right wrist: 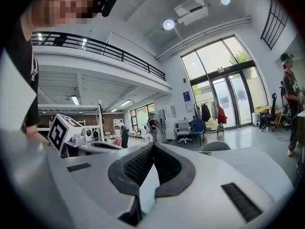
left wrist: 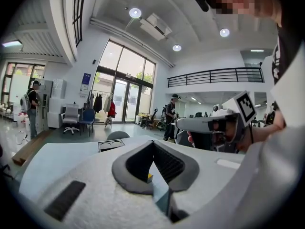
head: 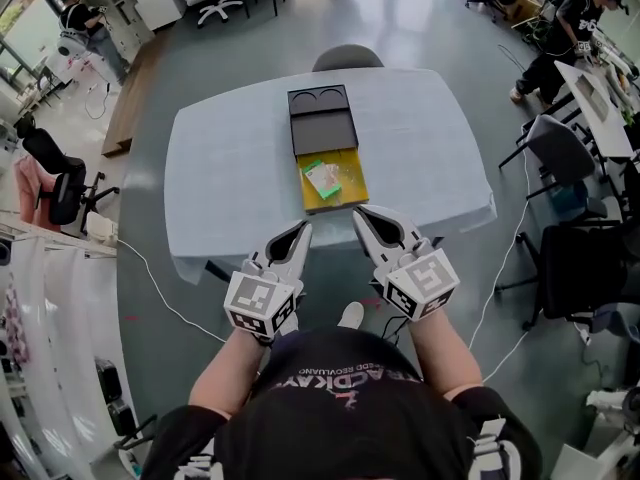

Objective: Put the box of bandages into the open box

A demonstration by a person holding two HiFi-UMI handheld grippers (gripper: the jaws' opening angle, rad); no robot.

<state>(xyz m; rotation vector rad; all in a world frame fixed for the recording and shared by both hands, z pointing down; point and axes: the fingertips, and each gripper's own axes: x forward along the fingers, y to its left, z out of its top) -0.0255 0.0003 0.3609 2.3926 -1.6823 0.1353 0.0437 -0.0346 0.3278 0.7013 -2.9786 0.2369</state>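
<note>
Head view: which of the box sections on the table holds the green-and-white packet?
The yellow section, nearest the person, holds the packet; the dark sections beyond it do not.

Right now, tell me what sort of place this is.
Probably an open-plan office or lab hall: rolling office chairs around a table, other people at desks, tall glass doors and a mezzanine railing.

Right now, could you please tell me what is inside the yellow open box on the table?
Inside the yellow open box, a green-and-white box of bandages lies toward the left; the rest looks bare yellow. Anything beneath the bandages is covered.
</note>
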